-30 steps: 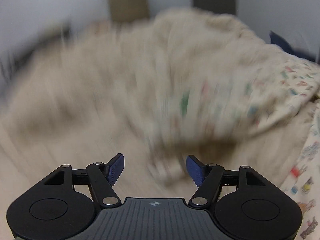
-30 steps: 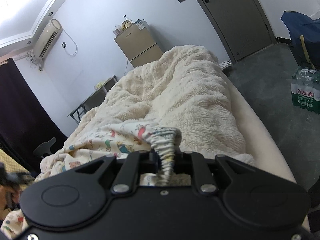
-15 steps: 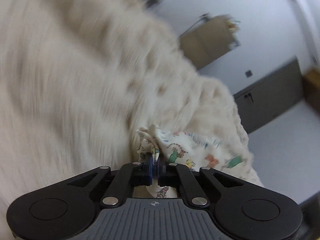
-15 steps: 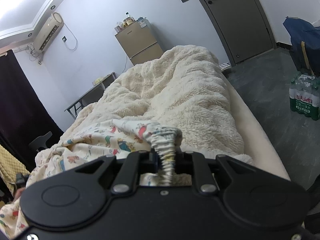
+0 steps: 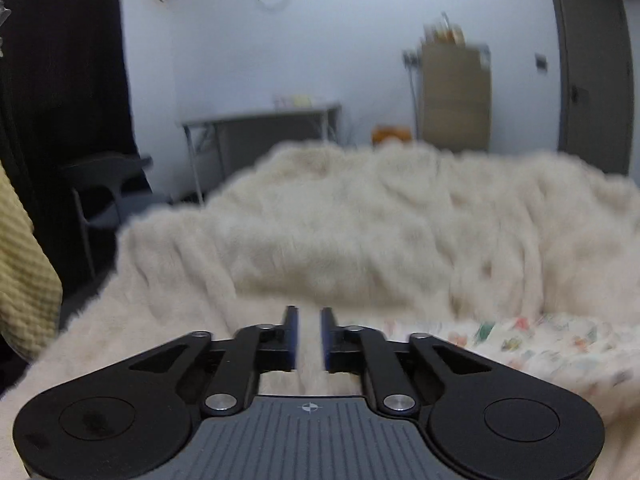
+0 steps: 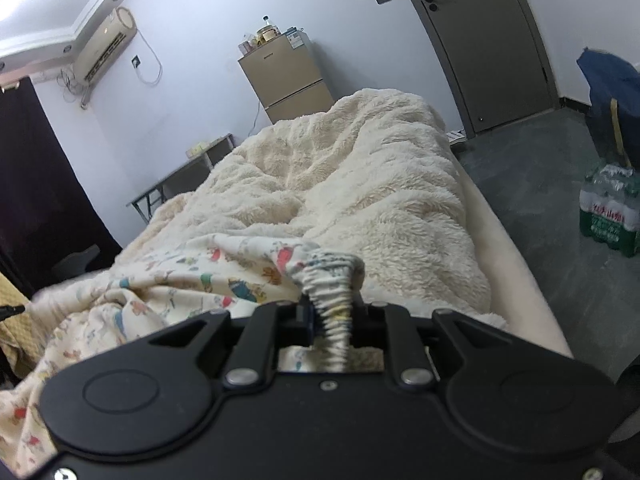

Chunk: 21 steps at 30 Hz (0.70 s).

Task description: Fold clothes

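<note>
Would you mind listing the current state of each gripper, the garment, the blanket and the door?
left gripper: jaws slightly apart, nothing between them, over the blanket.
right gripper: shut on the garment's gathered elastic edge.
printed garment: crumpled, lying on the blanket, one edge lifted.
fleece blanket: rumpled, spread over the bed.
door: closed.

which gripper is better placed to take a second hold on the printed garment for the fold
Left. The left gripper has its jaws slightly apart with nothing between them, over the fleece blanket beside the printed garment. The right gripper is already clamped on the garment's elastic edge.
</note>
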Available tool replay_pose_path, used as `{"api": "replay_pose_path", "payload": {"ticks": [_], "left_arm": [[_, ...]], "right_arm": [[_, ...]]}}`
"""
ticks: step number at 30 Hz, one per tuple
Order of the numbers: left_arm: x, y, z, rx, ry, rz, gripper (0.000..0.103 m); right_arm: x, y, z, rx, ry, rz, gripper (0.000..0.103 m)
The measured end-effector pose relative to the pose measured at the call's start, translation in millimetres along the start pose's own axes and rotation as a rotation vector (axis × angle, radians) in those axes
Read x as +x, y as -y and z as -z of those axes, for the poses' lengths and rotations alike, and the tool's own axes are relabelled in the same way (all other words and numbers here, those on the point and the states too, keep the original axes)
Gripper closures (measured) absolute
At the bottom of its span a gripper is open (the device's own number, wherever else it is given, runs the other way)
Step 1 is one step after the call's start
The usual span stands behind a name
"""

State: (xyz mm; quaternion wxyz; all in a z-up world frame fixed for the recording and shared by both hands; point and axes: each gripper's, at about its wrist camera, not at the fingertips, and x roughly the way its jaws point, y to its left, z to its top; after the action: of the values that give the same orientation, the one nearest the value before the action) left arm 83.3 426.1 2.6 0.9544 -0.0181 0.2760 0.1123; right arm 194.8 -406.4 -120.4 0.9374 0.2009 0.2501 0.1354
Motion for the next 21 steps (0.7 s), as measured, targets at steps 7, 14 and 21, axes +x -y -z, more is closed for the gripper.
{"api": "replay_pose_path", "payload": {"ticks": [7, 14, 21], "left_arm": [[25.4, 10.7, 25.7, -0.027, -0.061, 0.158, 0.069], [63.4, 70.1, 18.4, -0.086, -0.270, 0.293, 0.044], [111.6, 126.7, 30.3, -0.296, -0.518, 0.416, 0.038]], "right_arm": [[-3.4, -3.1, -8.0, -0.025, 0.005, 0.001, 0.087], [-8.8, -4.5, -19.0, -0.064, 0.003, -0.002, 0.081], [-7.7, -10.9, -28.3, -0.105, -0.017, -0.026, 0.066]]}}
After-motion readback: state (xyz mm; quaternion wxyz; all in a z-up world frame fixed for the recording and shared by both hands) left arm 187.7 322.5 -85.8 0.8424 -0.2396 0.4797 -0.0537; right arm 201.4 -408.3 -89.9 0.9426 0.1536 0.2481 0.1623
